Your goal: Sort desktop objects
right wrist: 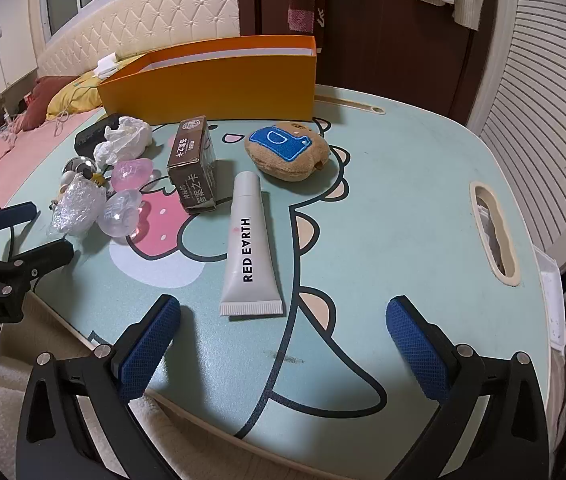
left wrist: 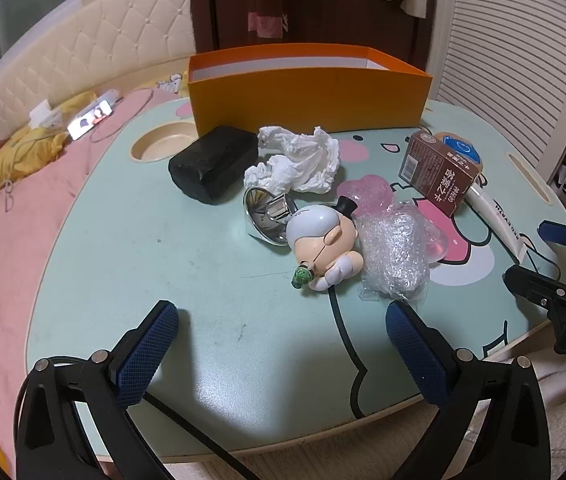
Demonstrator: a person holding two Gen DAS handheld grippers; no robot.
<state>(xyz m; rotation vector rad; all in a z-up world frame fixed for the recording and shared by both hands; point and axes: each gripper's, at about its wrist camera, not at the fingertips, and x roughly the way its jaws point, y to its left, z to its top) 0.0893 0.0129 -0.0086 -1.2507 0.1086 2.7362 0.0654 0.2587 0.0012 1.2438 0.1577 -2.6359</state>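
An orange box (left wrist: 307, 96) (right wrist: 211, 84) stands open at the back of the lap table. In front of it lie a black block (left wrist: 213, 162), crumpled tissue (left wrist: 295, 164) (right wrist: 125, 140), a shiny metal piece (left wrist: 267, 216), a white-haired figurine (left wrist: 323, 248), a bubble-wrap bundle (left wrist: 397, 256) (right wrist: 77, 206), pink jelly shapes (right wrist: 123, 196), a brown carton (left wrist: 441, 172) (right wrist: 195, 164), a white tube (right wrist: 251, 248) and a brown plush with a blue patch (right wrist: 289, 152). My left gripper (left wrist: 281, 344) is open near the front edge. My right gripper (right wrist: 283, 340) is open, just short of the tube's crimped end.
The table (left wrist: 123, 264) (right wrist: 403, 208) has a round cup recess (left wrist: 159, 146) at its back left and a slot (right wrist: 495, 232) on the right. A pink bed with a lit phone (left wrist: 91, 118) lies left; a slatted wall (right wrist: 543, 120) stands right.
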